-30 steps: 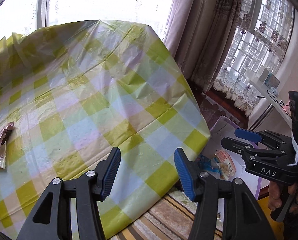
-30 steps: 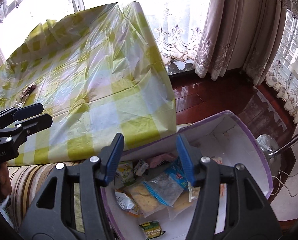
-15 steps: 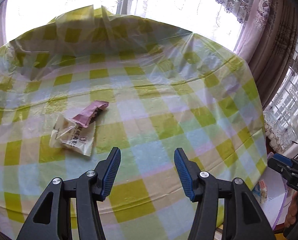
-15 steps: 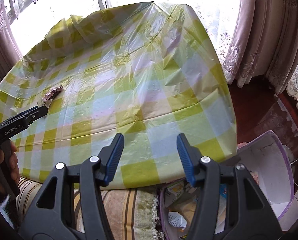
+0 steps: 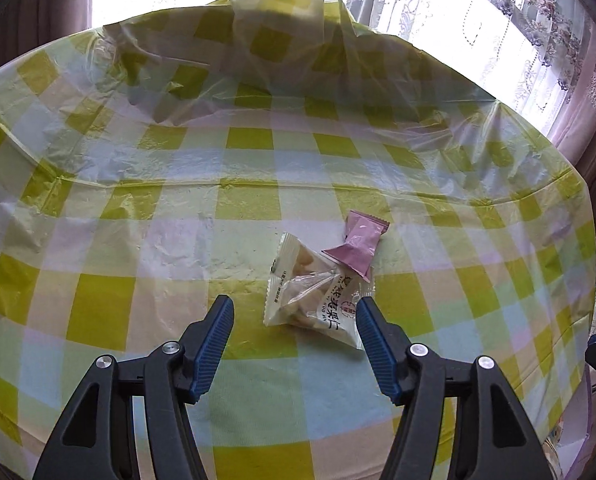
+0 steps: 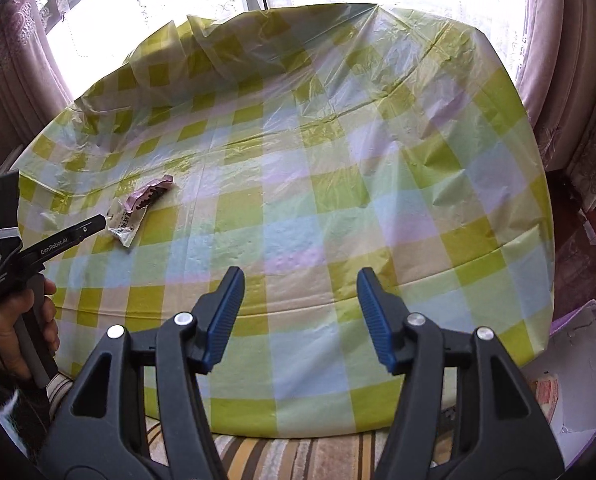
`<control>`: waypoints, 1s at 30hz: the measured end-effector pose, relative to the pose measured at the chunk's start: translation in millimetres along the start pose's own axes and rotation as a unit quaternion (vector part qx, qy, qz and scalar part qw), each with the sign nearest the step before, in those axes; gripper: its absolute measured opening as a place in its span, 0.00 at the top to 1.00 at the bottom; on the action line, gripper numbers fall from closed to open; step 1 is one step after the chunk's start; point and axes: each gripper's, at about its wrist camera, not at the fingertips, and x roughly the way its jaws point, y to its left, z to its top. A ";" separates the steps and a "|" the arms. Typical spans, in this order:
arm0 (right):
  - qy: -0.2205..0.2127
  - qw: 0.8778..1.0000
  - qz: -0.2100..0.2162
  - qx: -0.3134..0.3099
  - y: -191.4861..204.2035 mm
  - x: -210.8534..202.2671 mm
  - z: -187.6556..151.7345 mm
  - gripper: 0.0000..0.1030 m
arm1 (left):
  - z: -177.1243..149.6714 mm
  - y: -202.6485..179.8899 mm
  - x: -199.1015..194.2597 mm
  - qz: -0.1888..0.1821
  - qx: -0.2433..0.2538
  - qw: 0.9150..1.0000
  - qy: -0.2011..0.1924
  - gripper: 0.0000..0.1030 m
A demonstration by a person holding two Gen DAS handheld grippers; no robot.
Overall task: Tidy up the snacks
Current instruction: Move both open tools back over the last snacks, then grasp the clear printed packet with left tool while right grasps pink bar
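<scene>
Checked tablecloth (image 5: 146, 216) in yellow-green, white and pale blue, crinkled plastic, filling both views, bunched into folds at the far edge against bright windows. Lace and mauve curtains (image 6: 569, 92) hanging far right. Striped cushion (image 6: 298, 452) showing under the near edge of the cloth. White box with purple rim (image 6: 577, 400) at the near right, below the table edge, a printed packet lying inside.

Left gripper (image 5: 294, 307) angled down over the cloth, jaws opening, spread wide, nothing pinched. Pale snack packet (image 5: 317, 292) with printed characters lying flat just beyond the fingertips, its right corner close beside the right blue pad (image 5: 371, 332); touching or not, hard to tell. Pink wrapper (image 5: 357, 246) just beyond, its near end overlapping the pale packet's far corner.

Right gripper (image 6: 299, 286) over the near middle of the cloth, jaws opening, nothing between them, well apart from both snacks. From this side, left gripper's finger nearly at the pale packet, a hand (image 6: 14, 320) wrapped round its handle at the near left.
</scene>
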 end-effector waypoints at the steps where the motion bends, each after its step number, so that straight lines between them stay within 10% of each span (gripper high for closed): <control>1: -0.001 1.000 0.003 -0.002 4.6 2.6 2.8 0.39 | 0.5 0.3 4.6 -0.001 0.002 1.000 0.004 0.38; 15: -0.003 0.999 0.040 -0.009 66.6 51.8 43.9 0.30 | 7.1 -9.8 36.4 -0.005 0.052 0.999 0.013 0.39; 30: 0.021 0.999 0.046 -0.010 143.9 130.6 74.4 0.24 | -10.6 -2.2 21.0 -0.066 0.038 0.997 0.011 0.71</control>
